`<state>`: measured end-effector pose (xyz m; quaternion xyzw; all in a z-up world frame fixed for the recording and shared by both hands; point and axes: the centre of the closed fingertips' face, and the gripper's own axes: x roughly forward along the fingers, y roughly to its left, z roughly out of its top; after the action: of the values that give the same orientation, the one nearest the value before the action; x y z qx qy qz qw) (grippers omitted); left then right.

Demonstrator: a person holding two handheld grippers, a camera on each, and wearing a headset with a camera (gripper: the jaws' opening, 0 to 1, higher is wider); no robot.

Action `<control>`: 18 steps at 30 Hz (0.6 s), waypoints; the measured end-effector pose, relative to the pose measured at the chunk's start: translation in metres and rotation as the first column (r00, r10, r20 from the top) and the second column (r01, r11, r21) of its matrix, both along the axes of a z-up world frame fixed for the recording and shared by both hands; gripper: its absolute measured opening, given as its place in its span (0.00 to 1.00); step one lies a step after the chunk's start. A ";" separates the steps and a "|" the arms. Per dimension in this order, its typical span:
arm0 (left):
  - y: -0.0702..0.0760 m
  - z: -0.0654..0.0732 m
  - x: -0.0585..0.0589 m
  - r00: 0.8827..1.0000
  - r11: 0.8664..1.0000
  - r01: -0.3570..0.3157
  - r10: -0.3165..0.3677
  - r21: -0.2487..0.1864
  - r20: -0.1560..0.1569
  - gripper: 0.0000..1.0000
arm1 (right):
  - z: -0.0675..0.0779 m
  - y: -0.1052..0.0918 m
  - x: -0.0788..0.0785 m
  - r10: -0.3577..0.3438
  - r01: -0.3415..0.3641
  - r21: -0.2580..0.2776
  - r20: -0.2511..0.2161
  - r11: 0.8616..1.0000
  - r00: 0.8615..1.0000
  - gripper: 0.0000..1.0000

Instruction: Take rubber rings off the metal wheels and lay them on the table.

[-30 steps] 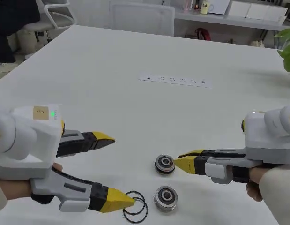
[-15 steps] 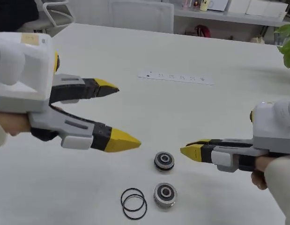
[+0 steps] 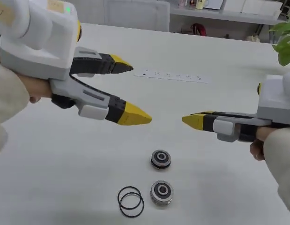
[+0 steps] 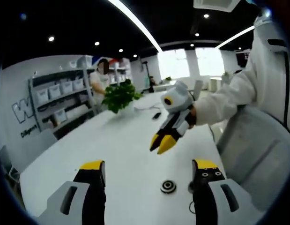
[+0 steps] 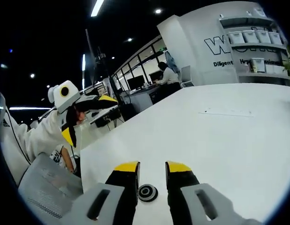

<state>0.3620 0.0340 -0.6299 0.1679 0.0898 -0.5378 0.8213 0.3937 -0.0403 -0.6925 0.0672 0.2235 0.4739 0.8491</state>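
Two small metal wheels rest on the white table (image 3: 65, 154). The farther wheel (image 3: 160, 159) has a dark band around it; the nearer wheel (image 3: 161, 192) looks bare metal. Two black rubber rings (image 3: 130, 201) lie overlapping just left of the nearer wheel. My left gripper (image 3: 130, 90) hangs well above the table at the upper left, open wide and holding nothing. My right gripper (image 3: 191, 120) hovers at the right, above the wheels, its jaws a narrow gap apart and holding nothing. A wheel (image 5: 147, 192) shows between the right jaws, far below. Another wheel (image 4: 168, 186) lies beyond the left jaws.
A white power strip (image 3: 173, 76) lies across the table's middle. A leafy plant (image 3: 285, 42) stands at the right edge. A chair (image 3: 135, 14) is behind the far edge. A person (image 4: 100, 82) stands by shelves in the background.
My left gripper has risen from beside the rings to high above the table, still open. My right gripper has lifted away from the farther wheel. Wheels and rings have not moved.
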 end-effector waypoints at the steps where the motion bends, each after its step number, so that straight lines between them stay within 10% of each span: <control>1: -0.002 0.002 0.002 1.000 1.000 0.007 -0.007 -0.002 -0.001 0.77 | 0.003 0.001 0.003 0.005 -0.005 -0.002 0.016 1.000 1.000 0.19; 13: -0.025 -0.001 0.022 0.999 0.998 0.044 -0.044 -0.050 -0.011 0.73 | 0.012 0.014 0.006 0.119 -0.121 0.021 0.090 0.992 0.989 0.20; 18: -0.031 -0.029 0.014 0.998 0.997 0.053 -0.054 -0.055 -0.021 0.69 | -0.007 0.007 0.002 0.129 -0.129 -0.010 0.084 0.992 0.988 0.21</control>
<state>0.3763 0.0032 -0.6587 0.1416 0.0799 -0.5638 0.8098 0.3957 -0.0334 -0.6994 0.0305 0.1926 0.5298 0.8254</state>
